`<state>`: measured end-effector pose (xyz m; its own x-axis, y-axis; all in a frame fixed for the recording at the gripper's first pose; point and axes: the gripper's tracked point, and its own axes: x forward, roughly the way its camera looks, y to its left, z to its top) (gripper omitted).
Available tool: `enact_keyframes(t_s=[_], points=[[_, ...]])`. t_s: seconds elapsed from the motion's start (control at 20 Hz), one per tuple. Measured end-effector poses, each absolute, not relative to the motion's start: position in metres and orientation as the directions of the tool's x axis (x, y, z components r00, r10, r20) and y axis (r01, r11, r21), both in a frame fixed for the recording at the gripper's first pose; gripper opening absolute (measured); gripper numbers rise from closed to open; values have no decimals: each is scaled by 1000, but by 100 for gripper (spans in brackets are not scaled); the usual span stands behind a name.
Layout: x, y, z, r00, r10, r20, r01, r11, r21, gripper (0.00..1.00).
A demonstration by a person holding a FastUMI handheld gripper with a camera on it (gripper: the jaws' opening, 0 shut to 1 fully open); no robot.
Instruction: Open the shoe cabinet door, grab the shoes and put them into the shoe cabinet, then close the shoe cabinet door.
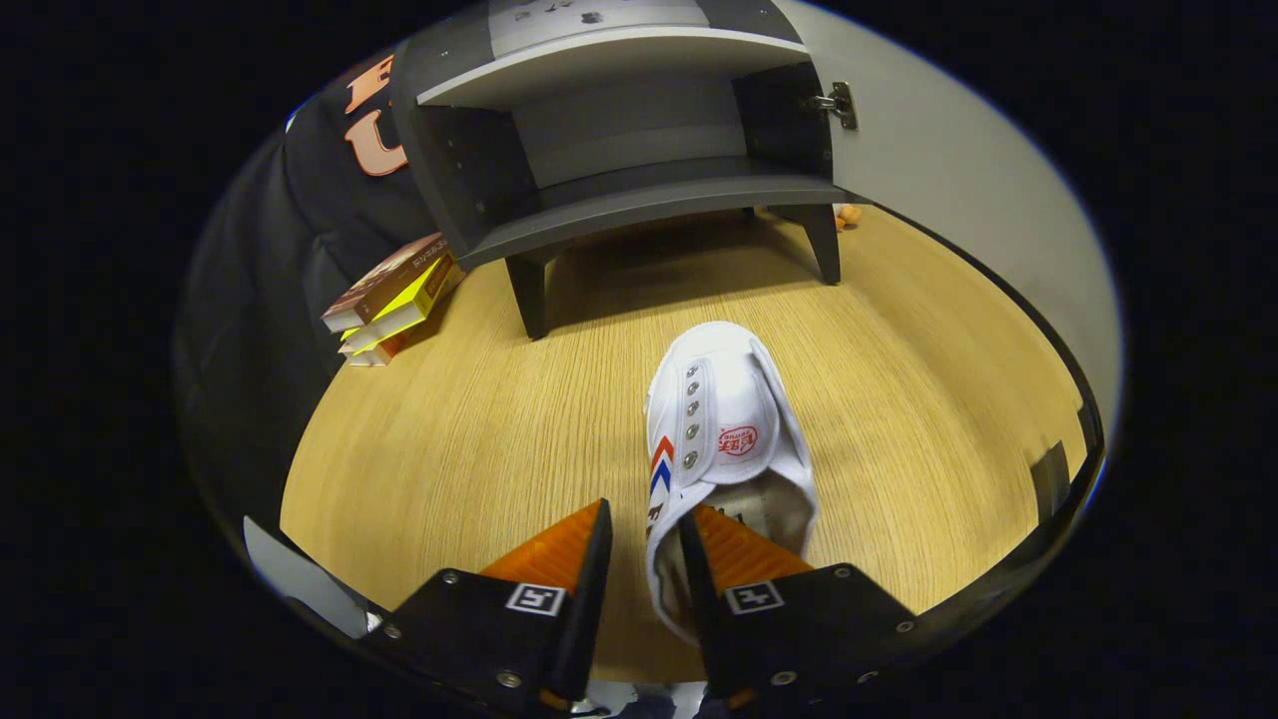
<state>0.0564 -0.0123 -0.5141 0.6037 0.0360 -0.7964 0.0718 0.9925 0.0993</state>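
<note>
Door open, shoe in reach, stowing and closing not yet done.

Shoe cabinet (639,150) stands with its door (929,160) swung wide, shelves bare. White shoe (724,419) lies on the counter (449,449) short of the cabinet; tongs (644,539) straddle its heel-side wall, one finger inside, one outside, a small gap visible, so contact cannot be confirmed. Books (394,295) sit beside the cabinet.

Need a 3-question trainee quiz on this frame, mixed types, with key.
1. True or false: the shoe cabinet door is shut.
2. What does the claw hold? A) book B) white canvas shoe C) nothing
3. Fill in: the stacked books lie beside the cabinet's ___ leg.

Key: 1 false, the door stands open. 2 B, one finger inside the shoe, one outside its side wall. 3 front left.
</note>
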Motion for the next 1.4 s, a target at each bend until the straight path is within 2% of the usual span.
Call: enact_keyframes(t_s=[0.05,0.1,0.2,0.3,0.45,0.75,0.95,1.15,1.4], points=[[57,-17,-516,603,20,-798,85,992,90,34],[59,-16,-516,607,26,-794,89,991,101,14],[58,-16,-515,602,23,-798,82,993,90,4],[58,-17,-514,594,18,-804,71,995,74,0],[60,-18,-509,597,9,-802,69,996,63,0],[73,-11,-458,687,-3,-726,-21,999,-24,0],[83,-6,-415,739,0,-674,-12,1000,-14,0],[103,-8,-336,821,-12,-571,3,1000,-17,0],[138,-15,-217,925,-40,-379,20,998,-55,0]])
